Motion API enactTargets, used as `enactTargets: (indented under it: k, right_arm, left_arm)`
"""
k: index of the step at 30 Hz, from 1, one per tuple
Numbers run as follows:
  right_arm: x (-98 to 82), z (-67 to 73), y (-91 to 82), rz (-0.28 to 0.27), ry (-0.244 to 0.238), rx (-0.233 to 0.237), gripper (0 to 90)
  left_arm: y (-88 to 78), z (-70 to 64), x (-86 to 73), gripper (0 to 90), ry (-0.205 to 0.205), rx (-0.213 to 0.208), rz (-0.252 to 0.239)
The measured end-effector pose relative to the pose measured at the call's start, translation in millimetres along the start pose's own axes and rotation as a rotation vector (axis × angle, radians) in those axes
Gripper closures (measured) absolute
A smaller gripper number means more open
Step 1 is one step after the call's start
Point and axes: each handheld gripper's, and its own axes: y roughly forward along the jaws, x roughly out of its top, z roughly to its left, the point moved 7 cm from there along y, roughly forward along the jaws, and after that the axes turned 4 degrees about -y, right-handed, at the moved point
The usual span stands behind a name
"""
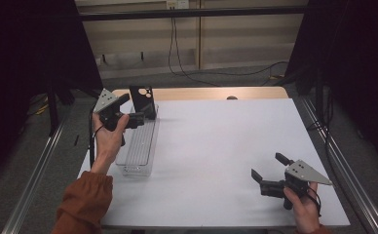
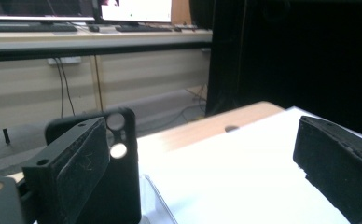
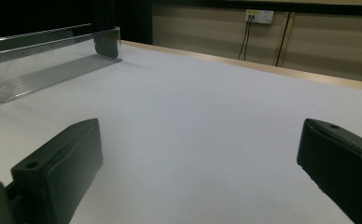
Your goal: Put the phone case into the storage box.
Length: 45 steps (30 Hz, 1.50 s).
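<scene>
Left hand-held gripper sat wide apart beside the black phone case; looked light, thin, a bit slippery; I'd pinch its flat sides; right hand-held gripper gaped too.

- The left tongs hang over the far end of a clear plastic tray, jaws apart, just beside a black phone case standing upright there.
- The right tongs hover low over the white surface near its right front corner, jaws spread with nothing between them.
- An orange sleeve covers the left forearm.
</scene>
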Motion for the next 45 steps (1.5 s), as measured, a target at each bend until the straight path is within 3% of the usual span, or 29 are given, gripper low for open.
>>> enactTargets:
  k: [7,15,19,31,37,45]
  right_arm:
    - [-1.4,-3.2,-0.5,0.001,-0.003,-0.002,0.0]
    - [-1.9,-4.7,-1.1,-0.001,0.01,-0.008,0.0]
    - [-1.5,-5.3,-2.2,-0.004,0.005,-0.009,0.0]
    - [0.5,-2.1,2.1,-0.002,-0.009,0.005,0.0]
    - [1.6,-2.7,0.9,-0.006,-0.009,-0.004,0.0]
    - [2.4,-1.2,-0.5,-0.009,-0.009,-0.009,0.0]
  left_arm:
    - [2.4,-7.6,-11.6,3.6,0.006,-0.013,0.024]
    - [-0.1,-10.4,-20.4,3.6,0.004,-0.009,0.02]
    - [-7.2,-6.9,-29.0,3.6,-0.012,0.004,0.018]
    - [-24.4,-4.8,-38.6,2.9,0.009,0.025,0.012]
    - [-34.0,-11.6,-40.5,2.5,0.023,0.007,0.014]
    - [-52.3,-21.7,-41.0,2.4,0.03,0.002,-0.017]
